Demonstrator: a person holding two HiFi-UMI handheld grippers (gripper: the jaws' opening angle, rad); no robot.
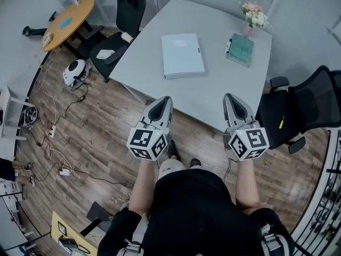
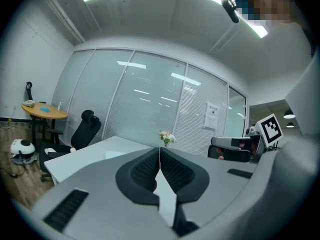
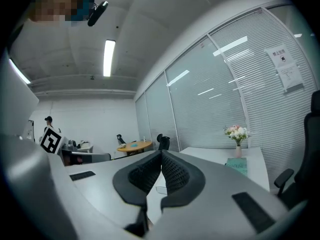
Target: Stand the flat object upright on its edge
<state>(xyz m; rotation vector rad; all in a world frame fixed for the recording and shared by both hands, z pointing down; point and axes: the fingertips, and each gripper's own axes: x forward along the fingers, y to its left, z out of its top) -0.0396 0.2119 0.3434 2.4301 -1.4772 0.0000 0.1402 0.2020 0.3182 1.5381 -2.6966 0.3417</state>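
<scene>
Office with a wood floor and a pale grey table [image 1: 213, 95]. Lying flat on it, well back from the near edge, is a pale blue folder [image 1: 183, 55], probably the thing to stand up. A teal book [image 1: 240, 49] and a vase of flowers [image 1: 254, 15] sit further right. Left gripper [image 1: 164, 99] and right gripper [image 1: 230, 97] hover side by side short of the table, each with jaws pressed together on nothing, likely poised to approach. A paper notice [image 2: 212, 115] on the glass wall is too small to read; the folder shows no legible label.
</scene>
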